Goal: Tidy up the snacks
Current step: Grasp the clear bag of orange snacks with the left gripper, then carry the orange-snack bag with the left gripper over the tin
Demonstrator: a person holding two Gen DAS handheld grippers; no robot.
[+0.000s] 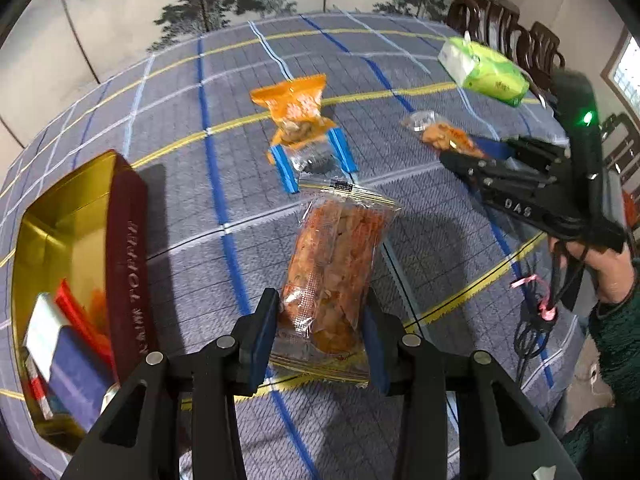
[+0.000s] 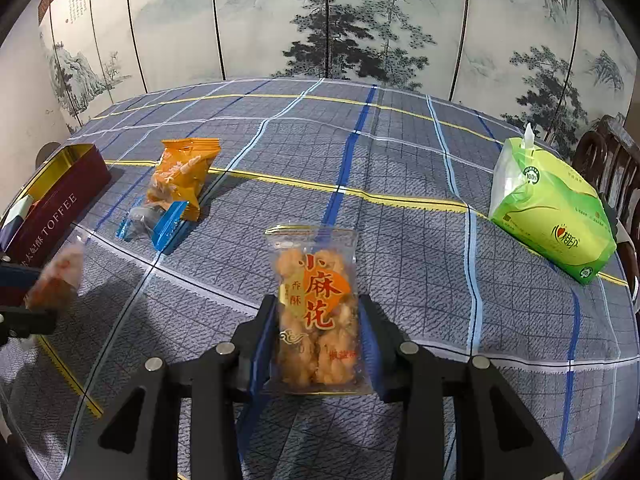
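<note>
Jaws clamp snack packets above plaid tablecloth (image 2: 400,152); painted screen (image 2: 320,20) behind.

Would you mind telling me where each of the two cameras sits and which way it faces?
Left wrist: sits on the left tool, facing down the table past a clear packet of reddish snacks clamped in it; the right tool and a hand show.
Right wrist: sits on the right tool, facing the painted screen over its held twist packet; the left tool shows.
Shared: toffee tin, orange packet, green tissue pack.
</note>
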